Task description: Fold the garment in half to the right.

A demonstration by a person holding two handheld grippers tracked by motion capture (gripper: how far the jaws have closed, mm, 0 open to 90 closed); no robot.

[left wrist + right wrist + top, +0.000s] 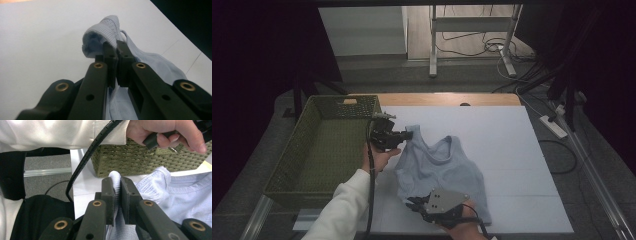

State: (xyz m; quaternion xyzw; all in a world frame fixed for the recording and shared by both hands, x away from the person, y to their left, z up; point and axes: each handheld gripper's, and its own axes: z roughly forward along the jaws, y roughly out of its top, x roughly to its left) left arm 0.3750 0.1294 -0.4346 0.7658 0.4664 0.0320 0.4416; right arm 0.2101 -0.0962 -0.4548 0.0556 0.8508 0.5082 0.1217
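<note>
Light blue sleeveless knit top point(439, 167) spread on the white table point(512, 145), just right of the green woven basket point(319, 145). Left gripper point(408, 134) clamped tight on the far left shoulder strap, jaws nearly together with a fold of knit bunched beyond their tips. Right gripper point(412, 204) pinched on the near left hem corner, jaws parted only by the thickness of the cloth between them point(115, 180). Both grips taken along the same left edge, likely so as to lift or fold that side evenly without the fabric sagging. Basket set open close by, probably as the place for the finished garment.
</note>
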